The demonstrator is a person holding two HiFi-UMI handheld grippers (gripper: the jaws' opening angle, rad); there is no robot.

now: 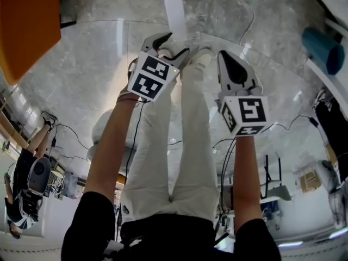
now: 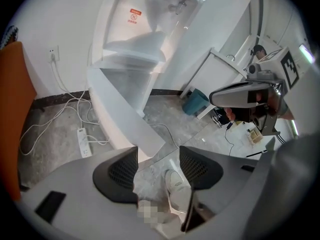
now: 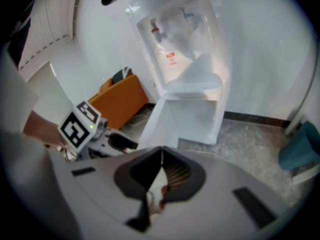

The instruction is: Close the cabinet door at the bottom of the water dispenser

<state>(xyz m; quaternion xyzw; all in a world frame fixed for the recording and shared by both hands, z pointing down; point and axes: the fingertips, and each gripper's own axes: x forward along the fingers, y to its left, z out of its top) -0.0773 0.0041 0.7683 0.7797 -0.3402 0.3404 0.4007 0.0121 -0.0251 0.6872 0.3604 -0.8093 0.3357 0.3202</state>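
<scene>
- Plainly, the left hand-held gripper [image 2: 158,156] was spread, with nothing between its jaws; only grey marbled floor [image 2: 165,119] and the person's pale shoe [image 2: 176,184] showed through the gap.
- The right hand-held gripper [image 3: 161,156] had its jaws pressed together at the tips, and nothing was caught between them.
- From the head view both were held out in front of the person, above white trouser legs: the left hand-held gripper [image 1: 168,45] a little farther out, the right one [image 1: 231,64] just beside it and apart from it.
- Neither hand-held gripper touched the cabinet door [image 2: 125,114], which stood swung open from the bottom of the water dispenser [image 2: 145,59], its free edge pointing toward the person.
- In the right gripper view the same door [image 3: 157,124] hung out to the left of the open lower compartment, below the taps of the water dispenser [image 3: 185,39].
- A white power strip [image 2: 84,141] lay on the floor left of the door, its cables running back to the wall.
- An orange seat [image 3: 120,101] stood to the left of the dispenser and a teal bin [image 2: 195,101] to the right, both well apart from the door.
</scene>
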